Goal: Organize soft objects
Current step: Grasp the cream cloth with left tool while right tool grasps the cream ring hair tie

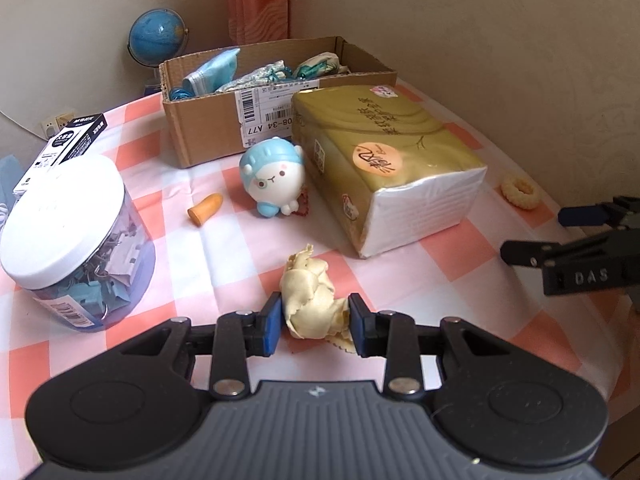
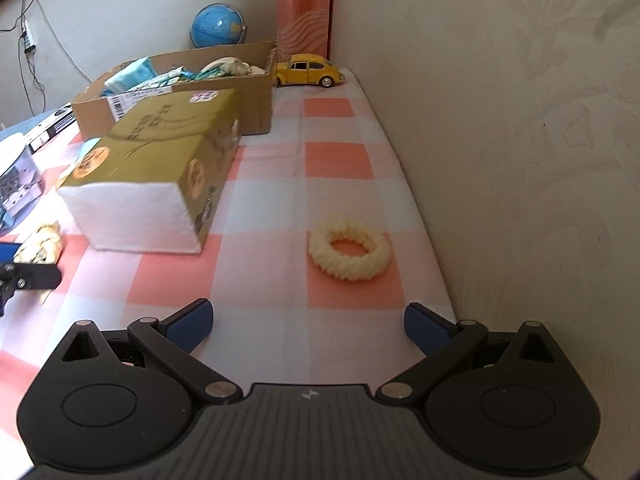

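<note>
My left gripper (image 1: 316, 326) is shut on a crumpled cream cloth (image 1: 310, 300) that rests low on the checked tablecloth; the cloth also shows in the right wrist view (image 2: 40, 246). My right gripper (image 2: 308, 326) is open and empty, a short way in front of a fluffy cream scrunchie (image 2: 349, 250), which also shows in the left wrist view (image 1: 520, 191). An open cardboard box (image 1: 208, 136) at the back holds several blue and teal soft items (image 1: 212, 74). A round blue-and-white plush toy (image 1: 272, 180) sits before the box.
A large tissue pack (image 1: 384, 160) lies mid-table. A clip jar with a white lid (image 1: 64, 220) stands left, with a black-and-white carton (image 1: 68, 140) behind it. An orange finger cot (image 1: 206, 208), a globe (image 1: 158, 38) and a yellow toy car (image 2: 310, 70) are around. The wall (image 2: 520, 160) runs close on the right.
</note>
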`<action>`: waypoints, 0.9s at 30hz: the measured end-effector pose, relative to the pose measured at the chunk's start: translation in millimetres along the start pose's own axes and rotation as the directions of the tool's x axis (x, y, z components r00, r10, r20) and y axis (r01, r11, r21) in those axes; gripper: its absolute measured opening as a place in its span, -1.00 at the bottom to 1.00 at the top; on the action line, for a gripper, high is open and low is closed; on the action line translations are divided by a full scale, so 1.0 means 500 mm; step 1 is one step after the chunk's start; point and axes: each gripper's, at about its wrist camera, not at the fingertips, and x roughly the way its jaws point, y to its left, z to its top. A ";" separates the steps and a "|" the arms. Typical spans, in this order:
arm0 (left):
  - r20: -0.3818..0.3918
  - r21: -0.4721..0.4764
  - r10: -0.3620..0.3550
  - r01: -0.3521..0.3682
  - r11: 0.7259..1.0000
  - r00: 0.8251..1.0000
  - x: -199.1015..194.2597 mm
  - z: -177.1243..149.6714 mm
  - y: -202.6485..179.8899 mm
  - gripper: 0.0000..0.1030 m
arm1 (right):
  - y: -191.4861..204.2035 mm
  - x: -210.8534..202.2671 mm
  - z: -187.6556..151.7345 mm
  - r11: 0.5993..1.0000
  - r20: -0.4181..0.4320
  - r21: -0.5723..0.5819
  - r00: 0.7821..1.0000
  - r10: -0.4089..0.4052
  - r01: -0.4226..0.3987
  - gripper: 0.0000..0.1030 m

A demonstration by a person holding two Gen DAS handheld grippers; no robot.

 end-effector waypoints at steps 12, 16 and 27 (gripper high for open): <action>0.000 -0.010 -0.003 0.003 1.000 1.000 0.001 0.003 0.008 -0.36 | -0.004 0.033 0.043 0.999 0.039 0.021 0.998 -0.046 0.045 0.65; 0.002 -0.013 -0.003 0.003 1.000 1.000 0.002 0.005 0.010 -0.36 | -0.007 0.034 0.047 0.997 0.057 0.026 0.996 -0.072 0.071 0.35; -0.005 0.001 -0.013 0.013 1.000 1.000 -0.001 0.002 0.004 -0.36 | 0.003 0.017 0.044 0.998 0.050 0.024 0.997 -0.058 0.057 0.00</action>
